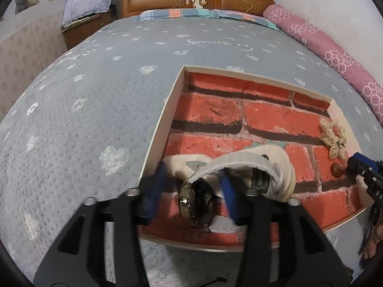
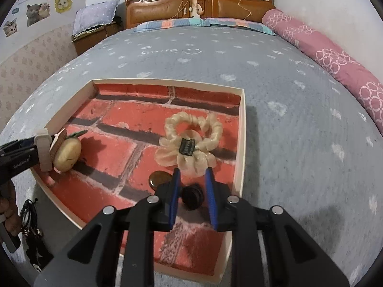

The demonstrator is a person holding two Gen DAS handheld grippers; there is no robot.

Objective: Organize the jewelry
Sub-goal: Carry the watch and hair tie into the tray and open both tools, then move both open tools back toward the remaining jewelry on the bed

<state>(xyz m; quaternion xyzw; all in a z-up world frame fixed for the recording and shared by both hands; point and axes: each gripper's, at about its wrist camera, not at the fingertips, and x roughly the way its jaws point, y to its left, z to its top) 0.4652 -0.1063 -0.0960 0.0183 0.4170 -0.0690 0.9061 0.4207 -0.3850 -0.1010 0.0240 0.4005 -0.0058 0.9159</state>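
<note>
Two grippers work over the tray (image 2: 241,129). Left gripper (image 1: 191,191) jaws apart around a watch (image 1: 196,203), pads not pressing. Right gripper (image 2: 191,191) jaws apart around a dark ring (image 2: 192,197). Scrunchie (image 2: 191,143) and stone (image 2: 159,179) already inside; sorting looks unfinished. Both point steeply down.

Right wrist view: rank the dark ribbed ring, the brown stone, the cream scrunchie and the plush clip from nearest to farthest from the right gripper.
From the right gripper:
1. Dark ribbed ring, between the fingers.
2. Brown stone, just left.
3. Cream scrunchie, just ahead; too close to the stone to rank surely.
4. Plush clip, far left.
</note>
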